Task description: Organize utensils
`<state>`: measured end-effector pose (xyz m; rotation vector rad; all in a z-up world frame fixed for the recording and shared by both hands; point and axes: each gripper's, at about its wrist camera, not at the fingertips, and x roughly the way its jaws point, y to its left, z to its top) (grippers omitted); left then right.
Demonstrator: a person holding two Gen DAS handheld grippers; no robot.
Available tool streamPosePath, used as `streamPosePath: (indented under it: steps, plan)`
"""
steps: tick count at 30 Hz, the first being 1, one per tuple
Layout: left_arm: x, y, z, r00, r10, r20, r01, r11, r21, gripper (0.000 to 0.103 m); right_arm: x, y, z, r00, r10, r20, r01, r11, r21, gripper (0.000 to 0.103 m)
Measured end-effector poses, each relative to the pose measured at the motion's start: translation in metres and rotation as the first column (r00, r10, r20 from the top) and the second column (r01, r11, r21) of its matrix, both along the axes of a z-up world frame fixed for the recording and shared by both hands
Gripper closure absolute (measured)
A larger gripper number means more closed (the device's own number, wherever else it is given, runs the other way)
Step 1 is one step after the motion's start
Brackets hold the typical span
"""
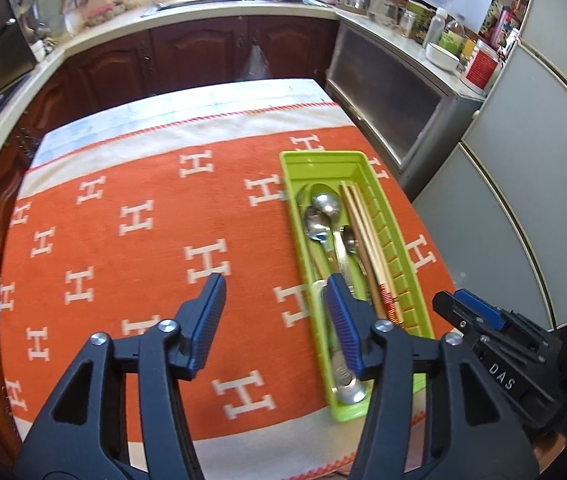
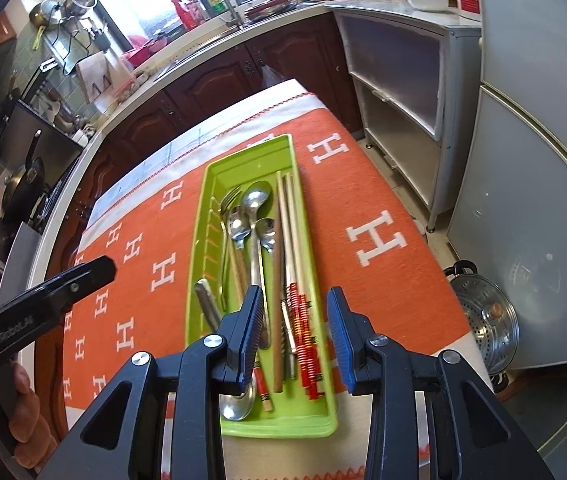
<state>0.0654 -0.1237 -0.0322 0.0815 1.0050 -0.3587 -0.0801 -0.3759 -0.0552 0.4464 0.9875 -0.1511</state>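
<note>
- A lime-green plastic utensil tray [image 2: 243, 168], long and narrow, lies lengthwise on an orange cloth [image 1: 123, 208] patterned with white H letters, toward the cloth's right side.
- Inside the tray lie several steel spoons [image 2: 257, 196] with bowls toward the far end, a fork [image 2: 229, 200] along the left, and pale chopsticks [image 2: 289, 216] with red-striped near ends along the right; a grey handle [image 2: 207, 304] rests at the near left.
- The tray's inner side wall has a row of small slots [image 1: 393, 256].
- The right gripper [image 2: 295, 300] hovers above the tray's near end, its fingers spread wide with nothing between them; the chopstick ends show in the gap below.
- The left gripper [image 1: 275, 280] is also wide open and empty, held over the cloth just left of the tray; its right finger overlaps the tray's near left edge in the left wrist view.
- Whether either gripper touches the tray cannot be told.
</note>
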Motion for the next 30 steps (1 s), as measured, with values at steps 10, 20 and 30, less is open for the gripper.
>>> streamPosePath:
  steps: [10, 20, 30]
  plan:
    - [-0.027, 0.055, 0.024, 0.993, 0.079, 0.086, -0.080, 0.997, 0.009, 0.031, -0.006, 0.043, 0.020, 0.997, 0.074, 0.011, -0.073, 0.996, -0.051, 0.068]
    - [-0.040, 0.119, 0.058, 0.967, 0.192, 0.167, -0.196, 0.981, 0.007, 0.022, 0.009, 0.095, 0.073, 0.985, 0.153, 0.086, -0.142, 0.982, -0.122, 0.052]
    - [-0.060, 0.163, 0.093, 0.925, 0.284, 0.253, -0.297, 0.955, 0.011, 0.022, 0.022, 0.165, 0.140, 0.951, 0.262, 0.165, -0.239, 0.959, -0.151, 0.026]
